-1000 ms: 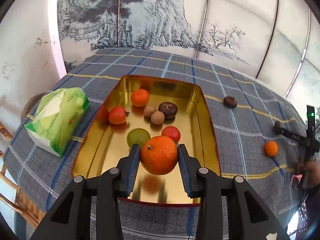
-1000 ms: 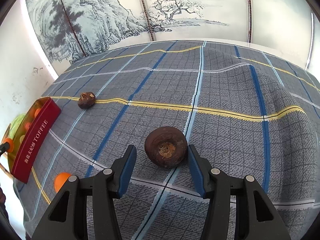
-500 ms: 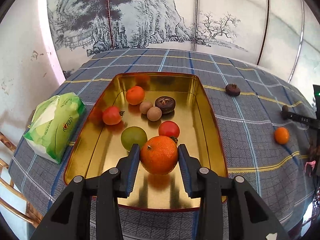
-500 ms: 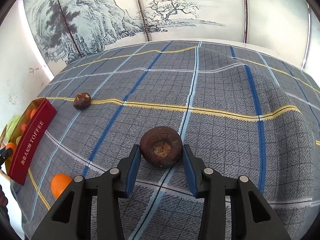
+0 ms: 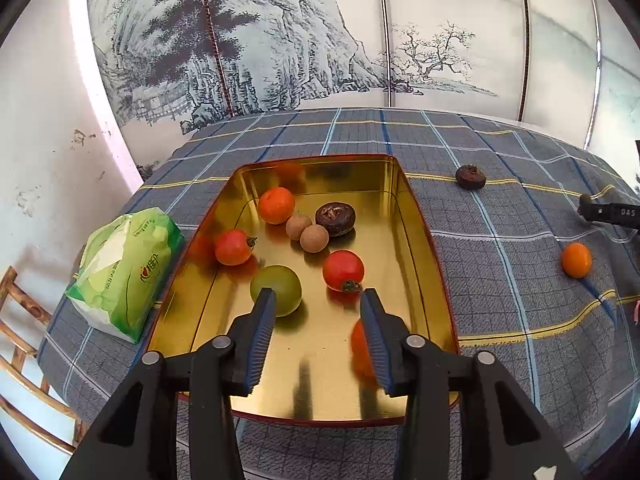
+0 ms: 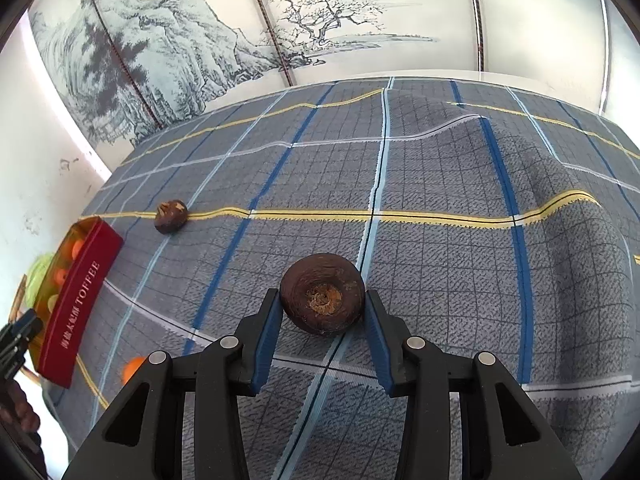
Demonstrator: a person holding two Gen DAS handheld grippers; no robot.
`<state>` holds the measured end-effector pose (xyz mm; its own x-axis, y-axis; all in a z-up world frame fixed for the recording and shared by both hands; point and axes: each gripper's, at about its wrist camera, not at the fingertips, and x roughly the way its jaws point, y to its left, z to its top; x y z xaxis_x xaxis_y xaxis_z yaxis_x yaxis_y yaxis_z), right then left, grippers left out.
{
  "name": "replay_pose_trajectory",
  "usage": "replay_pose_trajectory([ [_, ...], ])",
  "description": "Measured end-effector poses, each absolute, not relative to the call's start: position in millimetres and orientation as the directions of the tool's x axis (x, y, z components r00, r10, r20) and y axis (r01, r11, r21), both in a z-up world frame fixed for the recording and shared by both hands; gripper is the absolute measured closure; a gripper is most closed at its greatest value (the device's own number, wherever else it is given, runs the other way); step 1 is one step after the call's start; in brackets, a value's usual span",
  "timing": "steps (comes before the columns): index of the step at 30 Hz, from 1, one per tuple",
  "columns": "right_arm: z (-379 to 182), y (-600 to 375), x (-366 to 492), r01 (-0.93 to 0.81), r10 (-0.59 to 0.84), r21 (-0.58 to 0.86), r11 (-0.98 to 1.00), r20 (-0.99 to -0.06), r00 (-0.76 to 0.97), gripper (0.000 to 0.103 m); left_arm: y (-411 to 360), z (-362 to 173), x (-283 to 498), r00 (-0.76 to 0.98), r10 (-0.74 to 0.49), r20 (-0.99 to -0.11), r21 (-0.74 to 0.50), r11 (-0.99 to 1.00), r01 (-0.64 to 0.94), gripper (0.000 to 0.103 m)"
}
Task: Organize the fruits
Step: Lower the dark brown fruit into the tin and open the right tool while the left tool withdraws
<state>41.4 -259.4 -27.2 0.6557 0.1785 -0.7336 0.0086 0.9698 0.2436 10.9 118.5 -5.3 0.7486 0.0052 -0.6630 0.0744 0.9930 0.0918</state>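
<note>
Behind left tool (image 5: 318,300) — half-hidden orange (image 5: 359,350)

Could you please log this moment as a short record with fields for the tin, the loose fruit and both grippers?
tin: gold tin on the checked tablecloth, holding eight fruits
just released: large orange, partly hidden behind a finger
left gripper: jaws opening, nothing between them
right gripper: shut on dark brown fruit
loose on cloth: small orange, second brown fruit
beside tin: green tissue pack
</note>
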Motion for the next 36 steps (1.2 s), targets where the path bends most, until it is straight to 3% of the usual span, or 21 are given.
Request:
replay_pose_trajectory([
  [8,-0.6,-247.6,36.4,-0.024,0.232,0.294,0.956,-0.699,0.677,0.061,132.1,0.5,1.9,0.767,0.027,-0.641,0.069,0.997,0.022,0.054],
  [15,40.1,-167.8,39.4,-0.225,0.403,0.345,0.911,-0.637,0.657,0.061,170.1,12.7,-22.4,0.786,0.101,-0.610,0.038,0.994,-0.099,0.037],
  [21,53.0,-67.9,45.3,-0.418,0.591,0.418,0.806,-0.603,0.536,0.061,204.8,14.1,-42.1,0.768,0.150,-0.622,0.023,0.985,-0.173,0.036],
  [26,42.8,13.5,54.0,-0.517,0.693,0.476,0.711,-0.599,0.402,0.061,225.4,10.6,-62.2,0.755,0.100,-0.648,-0.076,0.978,-0.194,0.030],
  [30,22.3,71.8,60.9,-0.561,0.715,0.487,0.670,-0.627,0.309,0.061,229.5,9.6,-76.3,0.760,0.136,-0.636,-0.064,0.971,-0.228,0.017],
  [36,-4.2,122.0,61.3,-0.585,0.693,0.470,0.661,-0.682,0.234,0.061,230.2,11.8,-84.2,0.752,0.164,-0.639,-0.033,0.970,-0.239,0.011],
])
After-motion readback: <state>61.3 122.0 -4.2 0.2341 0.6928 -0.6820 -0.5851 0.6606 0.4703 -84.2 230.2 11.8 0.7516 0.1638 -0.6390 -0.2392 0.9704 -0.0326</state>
